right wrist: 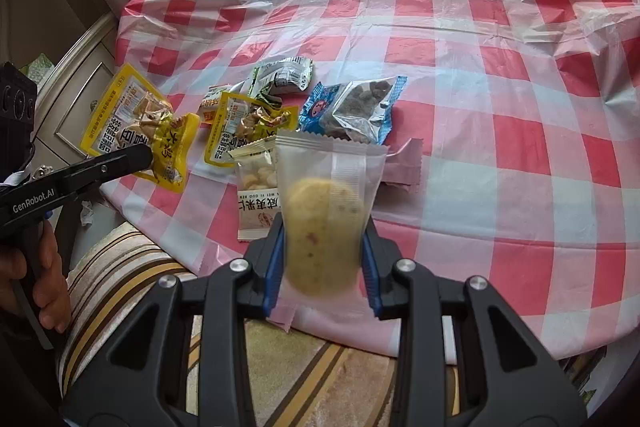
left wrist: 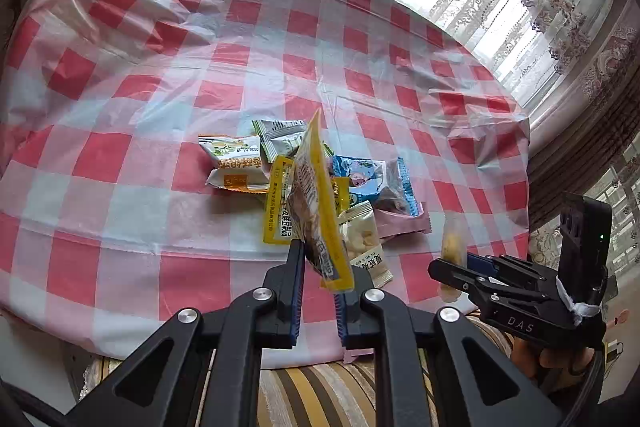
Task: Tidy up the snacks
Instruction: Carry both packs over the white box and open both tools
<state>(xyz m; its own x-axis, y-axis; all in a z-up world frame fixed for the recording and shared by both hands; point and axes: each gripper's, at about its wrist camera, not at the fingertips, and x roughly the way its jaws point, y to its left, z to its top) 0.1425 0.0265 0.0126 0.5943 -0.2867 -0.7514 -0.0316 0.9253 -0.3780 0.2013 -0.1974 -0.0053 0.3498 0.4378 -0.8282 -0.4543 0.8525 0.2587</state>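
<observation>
Nearest the right wrist lens, the right gripper (right wrist: 323, 259) pinches a frosted clear wrapper holding a round yellow pastry (right wrist: 326, 223) between its blue pads, lifted above the near edge of the red-and-white checked plastic tablecloth (right wrist: 500, 75). The left gripper (left wrist: 320, 267) is clamped tight on the lower edge of a yellow foil snack pouch (left wrist: 316, 203), holding it up on edge over the heap. On the cloth lie a second yellow pouch (right wrist: 240, 131), a blue packet of dark pieces (right wrist: 352, 111), a green-and-white packet (right wrist: 284, 77), a small clear nut packet (right wrist: 256, 195) and a pink wrapper (right wrist: 400, 167), crowded together near the table's front edge.
</observation>
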